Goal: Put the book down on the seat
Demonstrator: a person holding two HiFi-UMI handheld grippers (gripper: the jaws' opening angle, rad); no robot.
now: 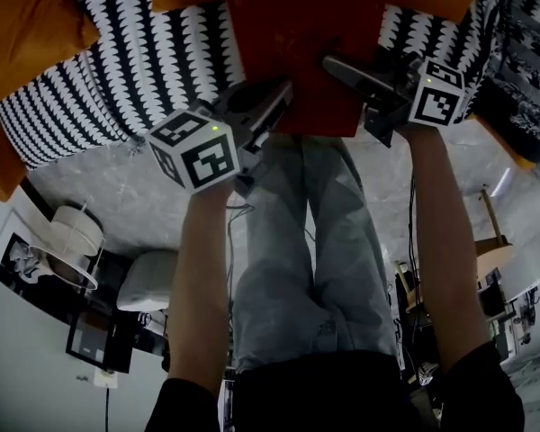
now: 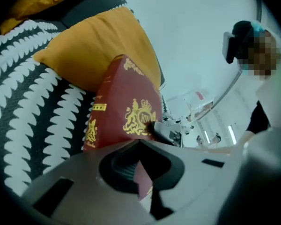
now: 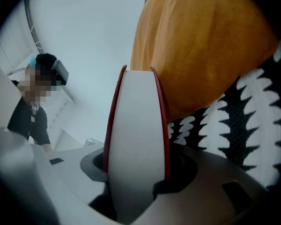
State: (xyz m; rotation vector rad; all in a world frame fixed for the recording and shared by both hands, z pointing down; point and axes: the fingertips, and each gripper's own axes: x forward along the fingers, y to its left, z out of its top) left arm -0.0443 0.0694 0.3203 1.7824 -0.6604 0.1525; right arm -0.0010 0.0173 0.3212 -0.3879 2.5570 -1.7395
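only the view from our left tool [image 2: 140,170] shows the red book [image 2: 126,111] with its gold crest lettered "rw" and its gilt spine. the right tool [image 3: 136,172] sees white page edges. the left tool pinches a thin red cover edge and the right tool clamps the whole block, over the black-and-white seat [image 1: 144,70] by the orange cushions [image 1: 27,25].

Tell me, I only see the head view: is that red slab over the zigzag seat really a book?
Observer: Yes. The right gripper view shows the book's white page edges between red covers.
Operator: Any title on it?
Observer: The left gripper view shows a gold crest on its cover and spine lettering, too small to read.
Operator: How does the left tool hold it?
Observer: The left gripper's fingers are shut on a thin red edge, apparently one cover.
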